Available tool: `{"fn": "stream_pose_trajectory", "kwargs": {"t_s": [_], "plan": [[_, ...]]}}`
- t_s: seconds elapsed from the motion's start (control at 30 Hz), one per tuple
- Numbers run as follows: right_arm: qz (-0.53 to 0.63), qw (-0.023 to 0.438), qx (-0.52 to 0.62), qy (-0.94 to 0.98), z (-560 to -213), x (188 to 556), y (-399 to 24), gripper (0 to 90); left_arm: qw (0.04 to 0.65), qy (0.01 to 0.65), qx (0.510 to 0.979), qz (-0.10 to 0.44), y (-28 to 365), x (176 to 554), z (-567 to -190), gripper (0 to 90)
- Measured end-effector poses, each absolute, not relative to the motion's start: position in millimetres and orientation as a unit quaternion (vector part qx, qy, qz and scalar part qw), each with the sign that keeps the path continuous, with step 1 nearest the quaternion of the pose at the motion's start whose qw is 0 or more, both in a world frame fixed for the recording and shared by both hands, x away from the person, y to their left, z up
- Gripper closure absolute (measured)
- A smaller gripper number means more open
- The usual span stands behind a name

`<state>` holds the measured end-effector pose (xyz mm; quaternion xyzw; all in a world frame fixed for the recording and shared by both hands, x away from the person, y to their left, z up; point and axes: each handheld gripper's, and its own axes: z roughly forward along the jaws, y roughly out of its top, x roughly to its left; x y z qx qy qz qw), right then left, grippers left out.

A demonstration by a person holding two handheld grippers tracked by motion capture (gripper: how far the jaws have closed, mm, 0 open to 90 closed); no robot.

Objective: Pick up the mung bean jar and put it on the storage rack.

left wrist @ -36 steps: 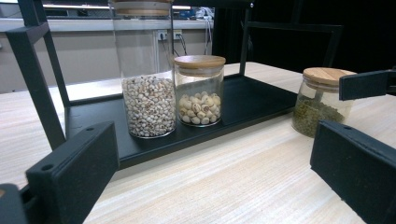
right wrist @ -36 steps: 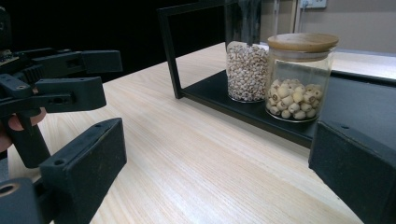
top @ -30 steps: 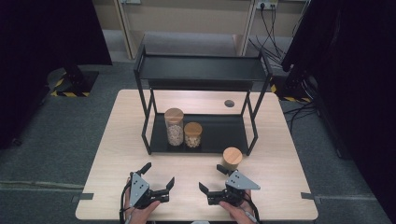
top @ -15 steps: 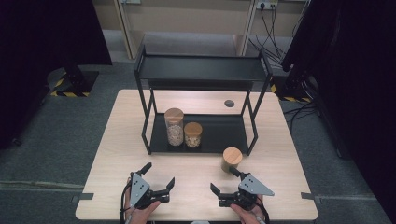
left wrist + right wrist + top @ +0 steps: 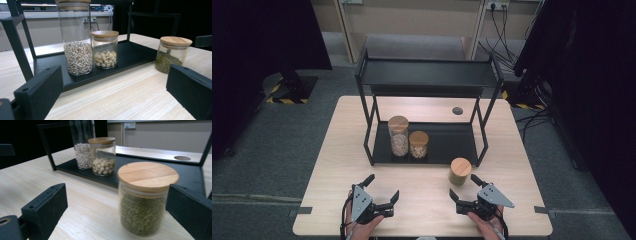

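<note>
Wide apart, the jaws of the right gripper [image 5: 464, 192], low over the pale wooden bench [image 5: 427, 200], near its front edge. Holding nothing. Just ahead of them, the small glass jar of green beans with a round wooden lid [image 5: 146, 200], standing upright on the bench, just outside the front of the black metal shelf rack [image 5: 427, 75], close to its front right leg. Seen along the right jaws, sitting between them but a bit farther on, closer to the right one, not touching either.

Also wide apart and holding nothing, the jaws of the left gripper [image 5: 384, 195], well to the left of the green jar. Pointing towards the rack.

On the rack's black bottom tray [image 5: 132, 53], a tall glass jar of small pale grains [image 5: 76, 40] and, just beside it, a short glass jar of bigger round white seeds [image 5: 105, 48]. Both upright, lids on.

Likely next: a grab at the green jar. Could go wrong if the right jaw bumps the glass first and pushes it over. Smooth glass too, so a loose squeeze could let it slip. Rack leg very near, so a lifted jar could knock it. Lid maybe loose, cannot tell.
</note>
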<state>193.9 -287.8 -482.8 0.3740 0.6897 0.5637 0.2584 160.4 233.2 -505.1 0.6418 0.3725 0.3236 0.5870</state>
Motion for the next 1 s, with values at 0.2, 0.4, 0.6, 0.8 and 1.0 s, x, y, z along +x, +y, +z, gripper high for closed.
{"fn": "stream_pose_trajectory", "kwargs": {"t_s": [0.2, 0.4, 0.6, 0.8, 1.0], "plan": [[0.557, 0.267, 0.386, 0.685, -484, 198, -291, 4.4, 0.586, 0.373, 0.642, 0.324, 233, 161, -505, 0.5], [0.552, 0.272, 0.391, 0.685, -484, 205, -291, 4.6, 0.587, 0.372, 0.642, 0.322, 233, 161, -505, 0.5], [0.546, 0.277, 0.391, 0.687, -484, 214, -288, 5.2, 0.587, 0.372, 0.643, 0.321, 232, 161, -505, 0.5], [0.539, 0.276, 0.39, 0.694, -483, 225, -287, 7.9, 0.585, 0.373, 0.644, 0.321, 232, 162, -505, 0.5], [0.532, 0.281, 0.386, 0.699, -481, 234, -284, 10.4, 0.585, 0.373, 0.644, 0.322, 232, 162, -505, 0.5]]}}
